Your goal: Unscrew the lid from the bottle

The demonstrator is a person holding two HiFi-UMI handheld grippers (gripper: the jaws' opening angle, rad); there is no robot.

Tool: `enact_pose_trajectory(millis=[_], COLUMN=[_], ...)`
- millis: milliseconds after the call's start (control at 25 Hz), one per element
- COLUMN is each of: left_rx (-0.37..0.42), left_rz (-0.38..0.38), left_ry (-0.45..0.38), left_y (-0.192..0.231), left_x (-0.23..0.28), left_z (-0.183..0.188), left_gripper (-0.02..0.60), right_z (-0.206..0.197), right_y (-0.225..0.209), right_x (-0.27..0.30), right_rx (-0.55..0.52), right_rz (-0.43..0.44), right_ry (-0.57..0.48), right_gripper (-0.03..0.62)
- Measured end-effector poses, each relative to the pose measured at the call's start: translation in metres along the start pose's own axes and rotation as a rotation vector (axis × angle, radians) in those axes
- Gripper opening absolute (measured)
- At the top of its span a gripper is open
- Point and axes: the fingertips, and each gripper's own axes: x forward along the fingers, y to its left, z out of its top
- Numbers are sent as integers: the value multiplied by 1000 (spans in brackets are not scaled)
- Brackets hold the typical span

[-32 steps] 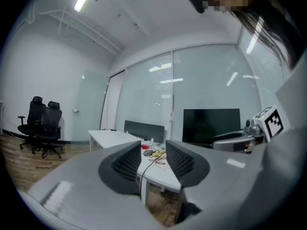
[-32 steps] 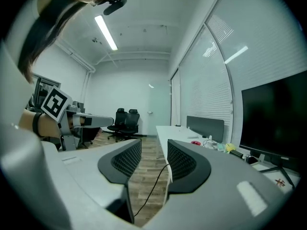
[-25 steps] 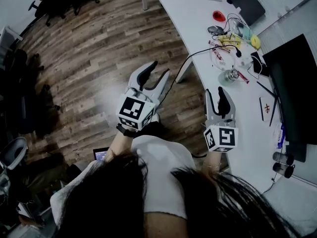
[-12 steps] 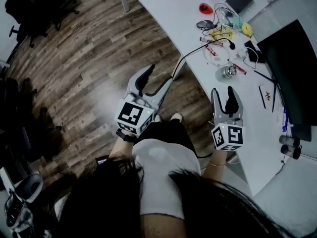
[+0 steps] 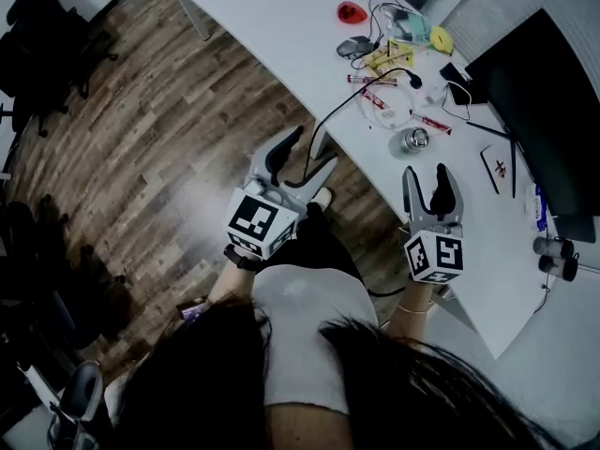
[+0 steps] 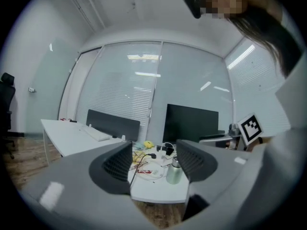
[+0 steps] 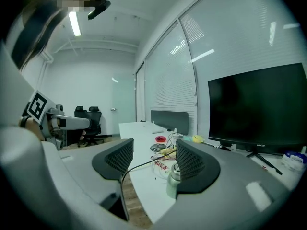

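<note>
The left gripper hangs over the floor just off the near edge of the white desk, its jaws spread, just opened wider and holding nothing. To its right the small metal bottle stands upright near that edge, lid seemingly still on. Just near of it, the right gripper has also just opened wide and is empty. This looks like the approach: next, one gripper must clamp the body while the other takes the lid.
</note>
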Motion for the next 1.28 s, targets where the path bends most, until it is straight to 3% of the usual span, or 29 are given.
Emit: enact_pose_trajectory(millis=[440, 720, 1280], left_rx=[75, 91, 82], left_rz=[-172, -289, -560], left_ry=[18, 11, 45], left_y=[17, 2, -53], left_x=[123, 186, 241], left_z=[30, 40, 31], left_gripper=[313, 313, 313], right_z=[8, 9, 5], right_y=[-66, -94, -124], right_x=[63, 76, 42], right_rx=[65, 90, 150], right_rz=[-111, -164, -341], right_ry=[-11, -7, -7], right_gripper=[250, 250, 250])
